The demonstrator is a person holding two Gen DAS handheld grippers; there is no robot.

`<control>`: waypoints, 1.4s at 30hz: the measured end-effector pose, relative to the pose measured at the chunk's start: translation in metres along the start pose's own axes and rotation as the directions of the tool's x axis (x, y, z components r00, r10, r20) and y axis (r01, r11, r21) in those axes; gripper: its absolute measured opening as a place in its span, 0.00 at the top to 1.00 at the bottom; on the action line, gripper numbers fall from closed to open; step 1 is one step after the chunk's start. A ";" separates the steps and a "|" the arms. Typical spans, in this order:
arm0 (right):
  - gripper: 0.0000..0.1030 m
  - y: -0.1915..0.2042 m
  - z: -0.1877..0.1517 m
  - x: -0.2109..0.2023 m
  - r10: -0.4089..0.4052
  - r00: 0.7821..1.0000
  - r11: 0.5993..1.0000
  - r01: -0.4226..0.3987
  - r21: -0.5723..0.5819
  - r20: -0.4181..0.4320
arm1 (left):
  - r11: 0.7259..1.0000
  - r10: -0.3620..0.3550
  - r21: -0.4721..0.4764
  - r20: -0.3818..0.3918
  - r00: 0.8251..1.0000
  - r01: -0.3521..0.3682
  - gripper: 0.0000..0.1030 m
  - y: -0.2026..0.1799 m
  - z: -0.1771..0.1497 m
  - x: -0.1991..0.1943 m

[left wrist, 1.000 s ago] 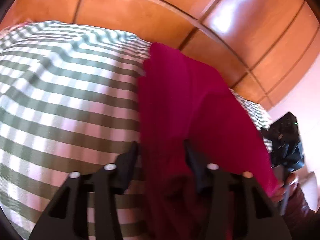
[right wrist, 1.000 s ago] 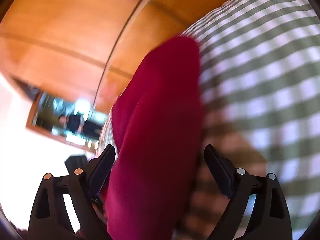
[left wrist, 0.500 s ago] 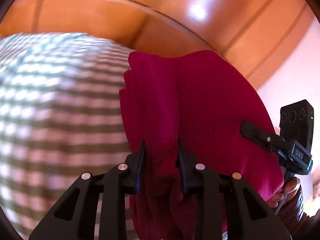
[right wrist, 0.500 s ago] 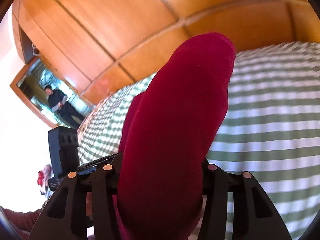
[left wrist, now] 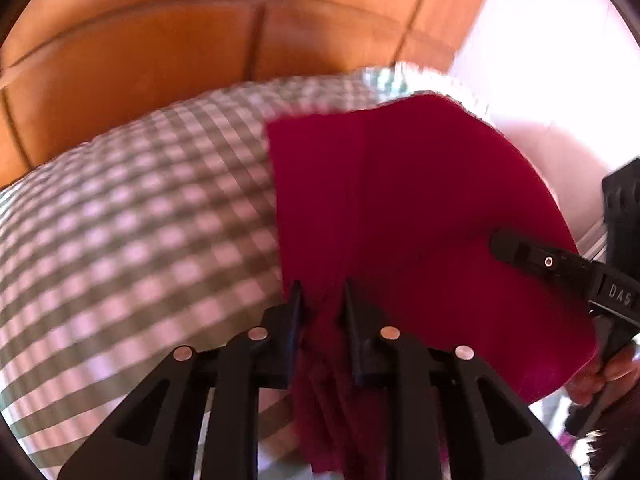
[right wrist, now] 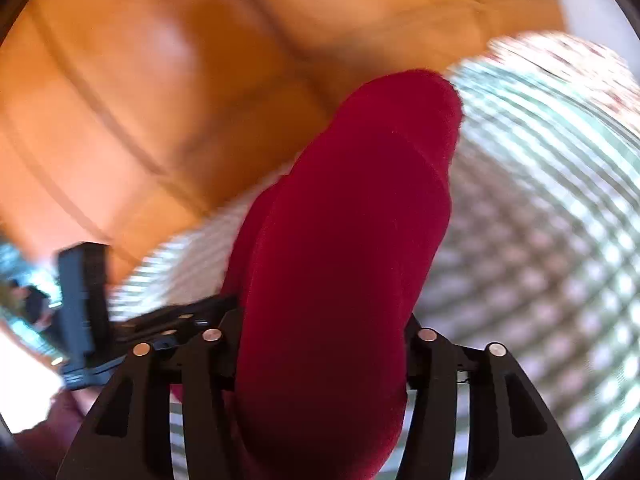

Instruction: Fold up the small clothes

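A dark red garment (left wrist: 416,216) is held up over a bed with a green and white checked cover (left wrist: 140,220). My left gripper (left wrist: 322,292) is shut on a bunched edge of the garment, which hangs down between its fingers. My right gripper (right wrist: 324,320) is shut on the same red garment (right wrist: 344,240), which drapes over the jaws and hides its fingertips. The right gripper also shows at the right in the left wrist view (left wrist: 520,250), pinching the garment's other side. The left gripper shows at the left in the right wrist view (right wrist: 176,320).
A glossy wooden panelled wall (left wrist: 160,52) stands behind the bed. A white wall (left wrist: 560,60) lies to the right. The checked bed cover (right wrist: 540,200) fills the right of the right wrist view. A mirror edge (right wrist: 16,288) shows far left there.
Both grippers closed on the red garment and lifted it. The garment now spreads wider between them, and both views have swung across the bed.
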State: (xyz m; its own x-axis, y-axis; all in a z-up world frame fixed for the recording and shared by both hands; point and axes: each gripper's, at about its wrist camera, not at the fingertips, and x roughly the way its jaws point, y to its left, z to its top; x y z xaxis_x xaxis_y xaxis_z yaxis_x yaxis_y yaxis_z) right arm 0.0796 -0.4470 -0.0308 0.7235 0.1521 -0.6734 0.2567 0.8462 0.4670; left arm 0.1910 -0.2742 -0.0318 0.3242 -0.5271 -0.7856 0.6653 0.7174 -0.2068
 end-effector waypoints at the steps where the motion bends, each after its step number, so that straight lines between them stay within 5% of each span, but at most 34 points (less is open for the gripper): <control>1: 0.38 -0.016 -0.007 0.009 -0.029 0.999 0.999 0.030 0.027 -0.030 | 1.000 0.022 0.018 0.024 0.999 -0.022 0.79 -0.003 -0.003 0.002; 3: 0.24 -0.041 -0.022 0.016 -0.031 0.999 0.995 0.034 0.097 -0.024 | 0.998 0.042 0.035 0.035 0.998 -0.044 0.79 -0.008 -0.005 -0.002; 6: 0.24 -0.041 -0.024 0.004 -0.031 0.999 0.994 0.030 0.101 0.015 | 0.998 0.060 0.032 0.056 0.997 -0.062 0.78 -0.009 -0.005 -0.017; 9: 0.24 -0.032 -0.013 -0.021 -0.112 0.991 0.993 0.110 0.035 0.077 | 0.996 0.092 0.015 0.096 0.991 -0.093 0.78 -0.014 -0.005 -0.028; 14: 0.43 0.001 0.002 -0.048 -0.158 0.969 0.982 0.175 -0.074 0.191 | 0.982 0.187 0.018 0.115 0.976 -0.191 0.76 -0.015 -0.018 -0.029; 18: 0.49 0.007 -0.001 0.002 -0.225 0.972 0.964 0.231 -0.131 0.062 | 0.958 0.276 0.043 0.112 0.955 -0.282 0.70 -0.016 -0.012 -0.007; 20: 0.49 0.008 -0.014 0.029 -0.326 0.943 0.925 0.332 -0.184 0.064 | 0.971 0.239 -0.013 0.084 0.967 -0.239 0.67 -0.006 -0.008 -0.012; 24: 0.49 0.014 -0.012 0.015 -0.338 0.937 0.925 0.348 -0.151 0.088 | 0.972 0.232 -0.072 0.095 0.968 -0.226 0.55 -0.002 -0.010 -0.031; 30: 0.49 0.042 -0.039 -0.028 -0.323 0.936 0.922 0.345 -0.175 0.141 | 0.966 0.256 -0.087 0.151 0.955 -0.245 0.52 -0.013 -0.029 -0.062; 40: 0.49 0.047 -0.073 -0.021 -0.399 0.906 0.883 0.422 -0.207 0.143 | 0.956 0.284 -0.132 0.174 0.943 -0.263 0.50 -0.018 -0.059 -0.099; 42: 0.38 0.049 -0.072 -0.026 -0.396 0.908 0.887 0.417 -0.198 0.137 | 0.951 0.296 -0.148 0.186 0.937 -0.271 0.47 -0.017 -0.065 -0.109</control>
State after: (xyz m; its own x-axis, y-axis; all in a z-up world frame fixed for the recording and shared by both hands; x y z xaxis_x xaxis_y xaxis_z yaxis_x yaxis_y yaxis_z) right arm 0.0276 -0.3730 -0.0318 0.6428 -0.2667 -0.7181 0.4024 0.9152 0.0203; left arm 0.1007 -0.1989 0.0192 0.6261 -0.3662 -0.6884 0.4451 0.8927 -0.0700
